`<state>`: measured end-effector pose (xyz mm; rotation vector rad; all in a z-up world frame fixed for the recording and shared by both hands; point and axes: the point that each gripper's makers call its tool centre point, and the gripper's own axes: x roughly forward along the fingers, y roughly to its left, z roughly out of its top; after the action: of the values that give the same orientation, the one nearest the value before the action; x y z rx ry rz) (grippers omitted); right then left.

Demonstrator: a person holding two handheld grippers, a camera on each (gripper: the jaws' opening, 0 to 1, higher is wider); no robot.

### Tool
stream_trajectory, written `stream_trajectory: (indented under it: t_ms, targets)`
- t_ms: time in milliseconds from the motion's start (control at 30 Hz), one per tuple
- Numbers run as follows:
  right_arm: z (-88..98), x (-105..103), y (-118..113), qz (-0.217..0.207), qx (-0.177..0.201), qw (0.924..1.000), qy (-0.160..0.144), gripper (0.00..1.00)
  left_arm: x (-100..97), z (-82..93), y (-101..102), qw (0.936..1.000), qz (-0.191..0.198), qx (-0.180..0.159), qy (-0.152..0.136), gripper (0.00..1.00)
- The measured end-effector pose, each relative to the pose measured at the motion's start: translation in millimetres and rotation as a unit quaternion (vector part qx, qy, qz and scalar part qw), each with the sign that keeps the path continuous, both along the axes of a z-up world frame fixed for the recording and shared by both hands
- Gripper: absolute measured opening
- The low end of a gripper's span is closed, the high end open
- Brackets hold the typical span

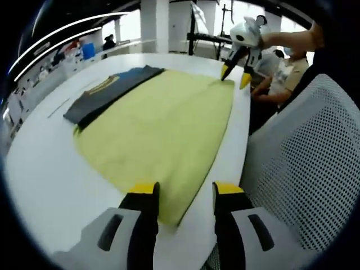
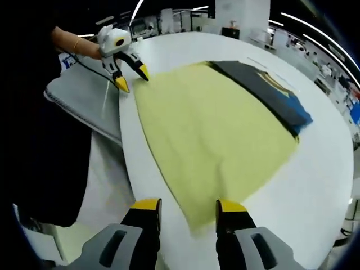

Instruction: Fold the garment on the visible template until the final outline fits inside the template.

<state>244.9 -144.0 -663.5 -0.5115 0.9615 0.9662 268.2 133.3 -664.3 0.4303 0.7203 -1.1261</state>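
The fingers (image 1: 145, 194) of the left gripper (image 1: 183, 191) stand apart, yellow-tipped, with one corner of the yellow garment (image 1: 160, 126) lying between them on the white desk (image 1: 50, 180); whether either tip touches the cloth cannot be told. Ahead of these fingers the garment spreads flat across the desk, and at its far corner the right gripper (image 1: 235, 74) comes in with its two yellow tips parted, one tip at the cloth's edge. Beyond the garment, to the left of the fingers, a dark grey garment with a blue and yellow print (image 1: 109, 90) lies partly under the yellow cloth. To the right of the fingers a white mesh chair back (image 1: 306, 163) stands against the desk's edge, and a person's forearm (image 1: 292, 38) reaches to the right gripper.

In the right gripper view, that gripper's own fingers (image 2: 230, 209) are likewise apart around the nearest corner of the yellow garment (image 2: 208, 140), the cloth's point lying between them (image 2: 188, 209). Far ahead and to the left the left gripper (image 2: 130, 77) hovers with open tips at the opposite corner, beside a grey pad (image 2: 84, 104) at the desk's (image 2: 315, 185) rim. The dark garment (image 2: 270, 93) lies along the far right edge of the yellow one.
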Motion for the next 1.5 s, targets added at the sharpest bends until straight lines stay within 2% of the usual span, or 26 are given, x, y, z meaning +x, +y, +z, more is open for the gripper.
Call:
stream_trajectory:
  t_ms: [267, 300, 333, 433, 700, 867, 1000, 1133, 1300, 1500]
  targets:
    - [-6.9, 2, -4, 0.012, -0.019, 0.9997, -0.006, 0.28, -1.3, -3.9, 2, 0.9999, -0.001, 0.013, -0.009, 0.28]
    - [-8.9, 0, -5, 0.018, -0.023, 0.9996, -0.005, 0.28, -0.9, -3.9, 2, 0.9999, 0.000, 0.013, -0.008, 0.28]
    - [-8.5, 2, -4, 0.033, -0.026, 0.9990, -0.015, 0.28, -0.5, -3.9, 3, 0.9999, 0.000, 0.013, -0.010, 0.28]
    - [-8.9, 2, -6, 0.026, -0.025, 0.9993, -0.012, 0.25, 1.5, -4.5, 4, 0.9994, -0.006, 0.023, -0.024, 0.24]
    - [-8.6, 11, -11, 0.014, -0.019, 0.9995, -0.022, 0.12, 5.9, -4.7, 3, 0.9996, 0.000, 0.016, -0.024, 0.21]
    - [-9.2, 17, -13, 0.010, -0.023, 0.9993, -0.029, 0.04, 13.0, -3.8, 5, 0.9994, 0.014, 0.018, -0.026, 0.10]
    - [-8.6, 18, -13, 0.003, -0.020, 0.9994, -0.027, 0.02, 18.2, -3.5, 7, 0.9987, 0.050, 0.013, -0.006, 0.03]
    - [-7.6, 18, -13, -0.023, -0.003, 0.9996, -0.014, 0.01, 19.1, -1.6, 7, 0.9985, 0.054, 0.012, 0.003, 0.01]
    - [3.3, 17, -12, -0.046, 0.015, 0.9987, -0.013, 0.00, 19.3, 9.8, 6, 0.9985, 0.051, 0.020, 0.001, 0.01]
    - [18.7, 15, -11, -0.043, 0.016, 0.9988, -0.020, 0.00, 19.4, 23.3, 6, 0.9982, 0.051, 0.031, 0.009, 0.01]
